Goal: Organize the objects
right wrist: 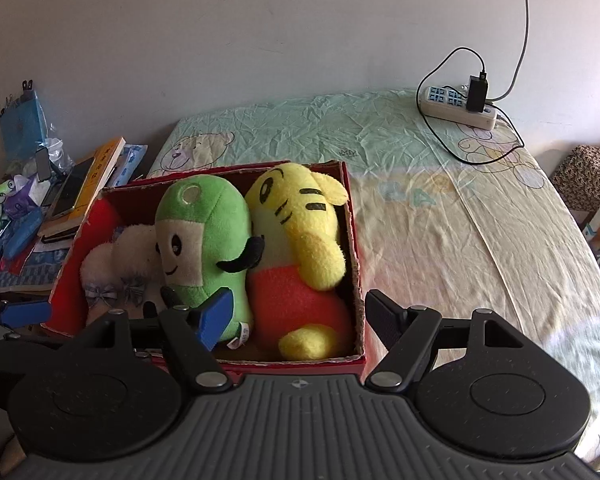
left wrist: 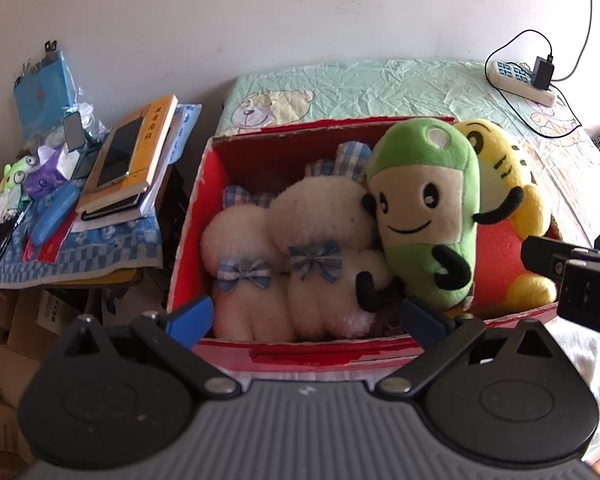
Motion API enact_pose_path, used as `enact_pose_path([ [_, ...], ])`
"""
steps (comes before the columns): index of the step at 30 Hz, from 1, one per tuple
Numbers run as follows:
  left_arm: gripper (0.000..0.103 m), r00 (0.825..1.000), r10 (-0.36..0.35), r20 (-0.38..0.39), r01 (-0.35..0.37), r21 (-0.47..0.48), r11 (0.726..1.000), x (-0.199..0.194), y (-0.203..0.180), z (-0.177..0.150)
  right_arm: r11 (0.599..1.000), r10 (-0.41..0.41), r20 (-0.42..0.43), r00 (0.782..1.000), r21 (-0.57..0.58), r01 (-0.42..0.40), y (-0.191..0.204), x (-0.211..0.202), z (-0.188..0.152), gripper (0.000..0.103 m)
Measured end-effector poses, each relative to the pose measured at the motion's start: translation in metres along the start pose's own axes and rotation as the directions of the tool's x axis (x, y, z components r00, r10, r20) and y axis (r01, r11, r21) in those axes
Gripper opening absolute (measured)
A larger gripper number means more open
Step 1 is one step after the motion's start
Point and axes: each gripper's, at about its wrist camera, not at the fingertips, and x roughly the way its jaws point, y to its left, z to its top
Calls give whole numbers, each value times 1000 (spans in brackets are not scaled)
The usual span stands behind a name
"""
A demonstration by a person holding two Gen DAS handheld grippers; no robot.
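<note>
Three plush toys [left wrist: 424, 216] are packed in the red box [left wrist: 300, 354] on the bed [right wrist: 440, 216]. Both the left tool [left wrist: 306, 316] and right tool [right wrist: 296, 316] are held wide and empty. If the box is to be gripped, each tool should be placed squarely over a wall.

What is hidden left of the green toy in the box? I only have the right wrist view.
Observer: Two white plush toys lie side by side against the green toy, each with a blue checked bow at the neck.
Operator: Is the left gripper holding anything?
Observer: No. The left gripper is open, with its fingers spread above the near wall of the red box and nothing between them.
</note>
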Motion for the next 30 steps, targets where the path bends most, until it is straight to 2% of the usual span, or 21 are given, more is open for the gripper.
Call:
enact_pose_path([
  [18, 100, 1000, 18, -16, -19, -12, 1000, 5, 9, -4, 1000, -2, -22, 1000, 20, 2, 5, 8, -7, 76],
  [30, 101, 999, -34, -1, 34, 71, 997, 8, -2, -2, 998, -34, -19, 999, 51, 35, -4, 10, -10, 77],
])
